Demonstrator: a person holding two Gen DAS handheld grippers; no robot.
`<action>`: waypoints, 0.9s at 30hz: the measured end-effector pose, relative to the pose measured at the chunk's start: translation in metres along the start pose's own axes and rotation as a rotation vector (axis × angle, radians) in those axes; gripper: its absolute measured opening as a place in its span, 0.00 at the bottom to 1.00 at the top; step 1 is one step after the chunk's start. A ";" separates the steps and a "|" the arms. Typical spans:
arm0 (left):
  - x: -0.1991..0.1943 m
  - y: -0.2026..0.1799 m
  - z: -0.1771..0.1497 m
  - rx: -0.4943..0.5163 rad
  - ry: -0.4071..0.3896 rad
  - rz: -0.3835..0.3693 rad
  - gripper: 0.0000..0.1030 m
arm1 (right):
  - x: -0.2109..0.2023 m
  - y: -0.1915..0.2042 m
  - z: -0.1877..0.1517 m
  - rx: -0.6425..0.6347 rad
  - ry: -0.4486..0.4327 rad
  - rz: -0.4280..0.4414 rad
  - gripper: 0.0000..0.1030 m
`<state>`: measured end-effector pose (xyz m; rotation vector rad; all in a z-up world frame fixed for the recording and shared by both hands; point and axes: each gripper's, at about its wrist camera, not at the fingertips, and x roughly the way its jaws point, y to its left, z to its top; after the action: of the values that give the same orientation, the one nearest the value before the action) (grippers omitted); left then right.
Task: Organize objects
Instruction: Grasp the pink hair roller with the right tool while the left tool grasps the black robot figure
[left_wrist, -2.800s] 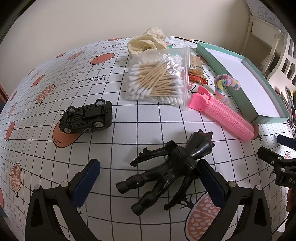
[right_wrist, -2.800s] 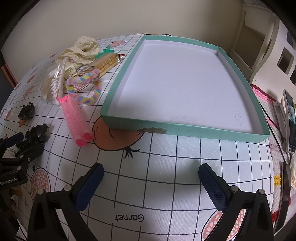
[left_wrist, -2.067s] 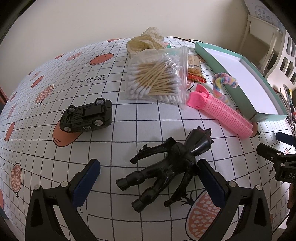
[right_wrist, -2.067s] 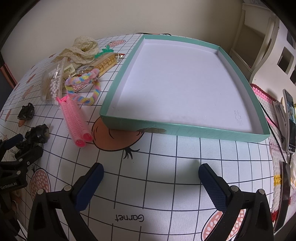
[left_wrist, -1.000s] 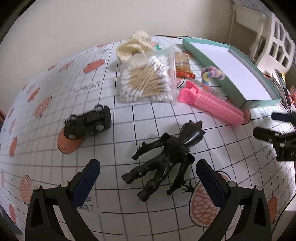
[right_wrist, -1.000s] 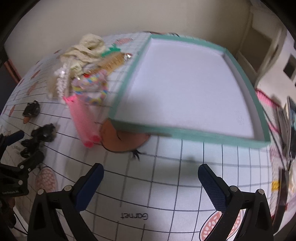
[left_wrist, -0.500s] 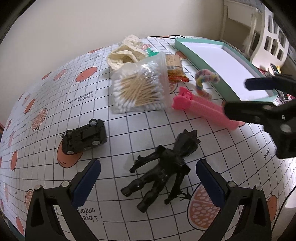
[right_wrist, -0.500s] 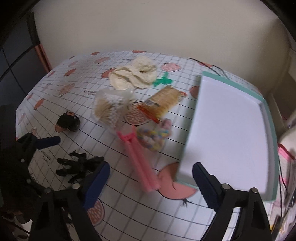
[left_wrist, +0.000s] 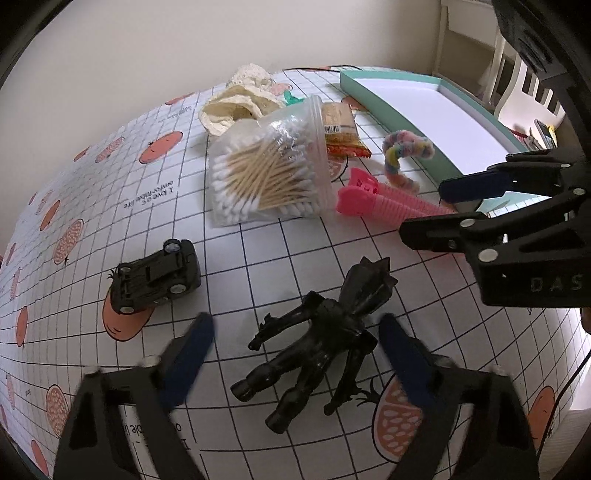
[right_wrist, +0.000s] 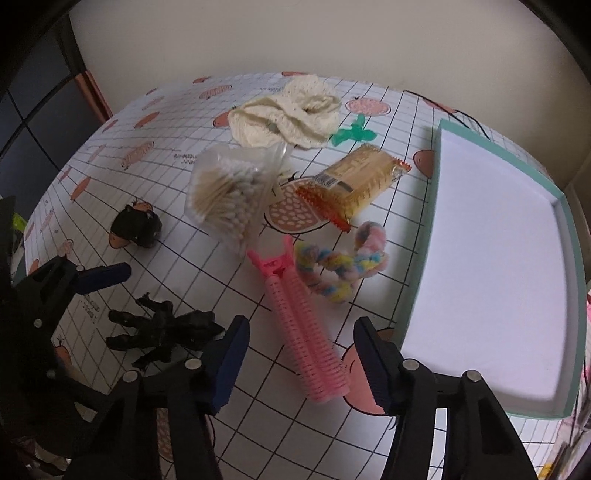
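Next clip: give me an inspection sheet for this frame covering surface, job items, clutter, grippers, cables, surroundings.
Surface: table under a grid cloth with fruit prints.
Job's things: teal tray, empty; black figure, toy car on its roof, cotton swab bag, pink hair roller, pastel scrunchie, snack packet, cream lace cloth, green clip.
Clutter: nothing seen.
Grippers: left gripper open above the figure; right gripper open around the roller.
Cables: thin black cable at the table's far edge.
Surroundings: plain wall, white furniture.
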<state>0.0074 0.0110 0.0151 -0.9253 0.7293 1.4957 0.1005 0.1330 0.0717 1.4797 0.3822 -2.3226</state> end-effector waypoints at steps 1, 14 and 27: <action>0.001 0.000 0.000 0.001 0.007 -0.002 0.81 | 0.002 0.000 0.000 0.002 0.005 0.001 0.54; -0.004 -0.003 -0.004 0.022 0.004 -0.037 0.65 | 0.012 -0.001 -0.002 0.004 0.033 0.002 0.41; -0.006 -0.003 -0.006 0.014 0.009 -0.075 0.65 | 0.016 0.004 0.002 -0.019 0.023 -0.029 0.31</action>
<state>0.0110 0.0033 0.0179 -0.9396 0.7037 1.4191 0.0944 0.1256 0.0584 1.5026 0.4336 -2.3190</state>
